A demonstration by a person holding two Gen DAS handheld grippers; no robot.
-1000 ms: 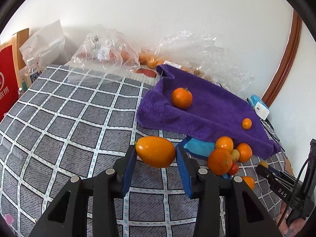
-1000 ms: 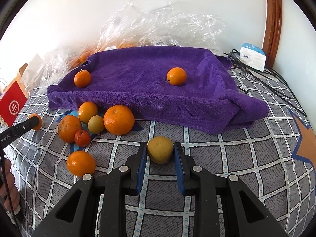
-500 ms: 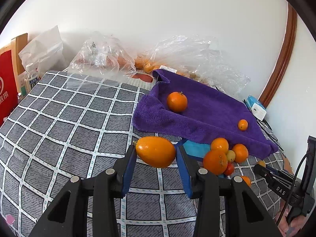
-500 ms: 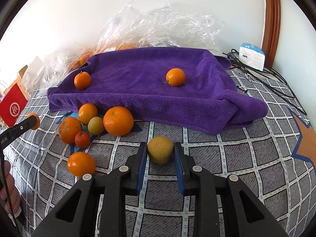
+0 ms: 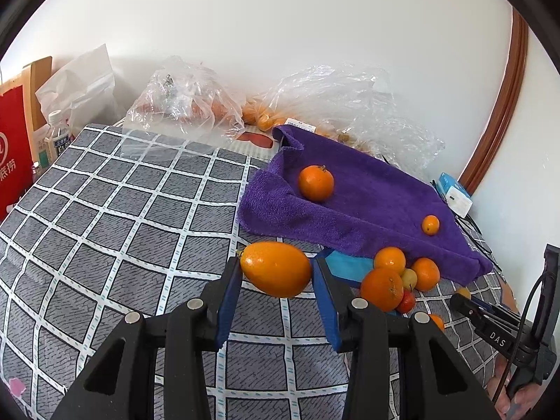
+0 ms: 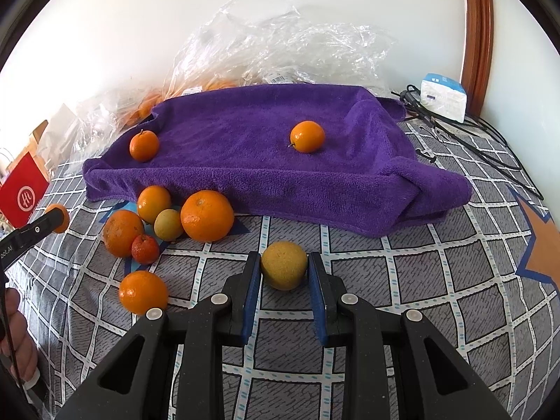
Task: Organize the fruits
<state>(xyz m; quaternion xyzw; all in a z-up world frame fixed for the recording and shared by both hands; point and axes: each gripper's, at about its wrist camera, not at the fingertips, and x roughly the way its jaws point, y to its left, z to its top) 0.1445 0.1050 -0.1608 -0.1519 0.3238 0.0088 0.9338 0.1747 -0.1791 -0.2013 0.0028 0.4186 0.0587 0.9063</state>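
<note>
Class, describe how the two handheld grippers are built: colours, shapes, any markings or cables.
Both the left gripper and right gripper have matte black angular frames, round silver pins and flat blue finger pads. The left view shows the right one's white "DAS" lettering and a thin black cable.

The left tongs (image 5: 276,273) hold an egg-shaped orange fruit (image 5: 275,268). Behind them, a folded purple towel (image 5: 364,206) lies on the table (image 5: 115,217). To the right of these tongs sits a heap of small round oranges (image 5: 395,278).

Oval orange fruit (image 5: 276,268) and dull yellow one (image 6: 284,270) (possibly a lemon), each between blue pads.
</note>
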